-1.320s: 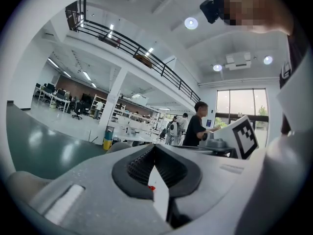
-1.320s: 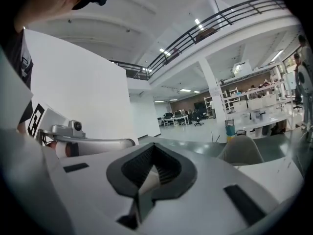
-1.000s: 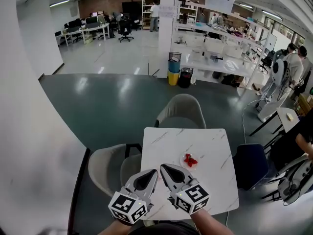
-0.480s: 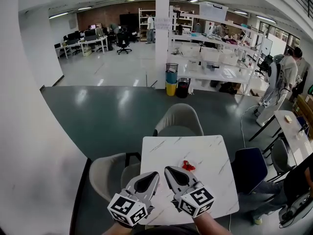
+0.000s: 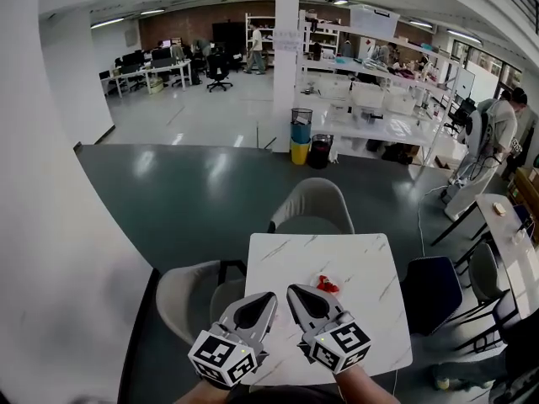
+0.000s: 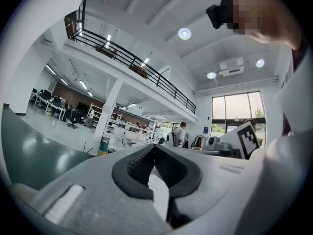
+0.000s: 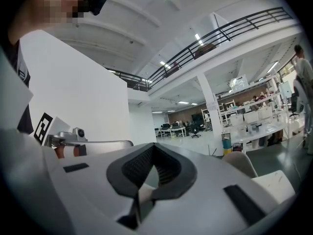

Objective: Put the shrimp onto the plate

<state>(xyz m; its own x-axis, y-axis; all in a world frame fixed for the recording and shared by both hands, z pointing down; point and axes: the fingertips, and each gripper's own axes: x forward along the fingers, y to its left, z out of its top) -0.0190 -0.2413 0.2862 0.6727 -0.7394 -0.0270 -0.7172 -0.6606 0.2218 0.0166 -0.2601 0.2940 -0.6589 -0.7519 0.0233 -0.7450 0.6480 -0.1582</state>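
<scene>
The left tool (image 5: 269,296) and the right tool (image 5: 291,290) are both pressed together and hold nothing, and the red shrimp (image 5: 327,285) lies on the white surface (image 5: 354,251) just past the right tool, so a tool that comes in closed could just push it away.
</scene>
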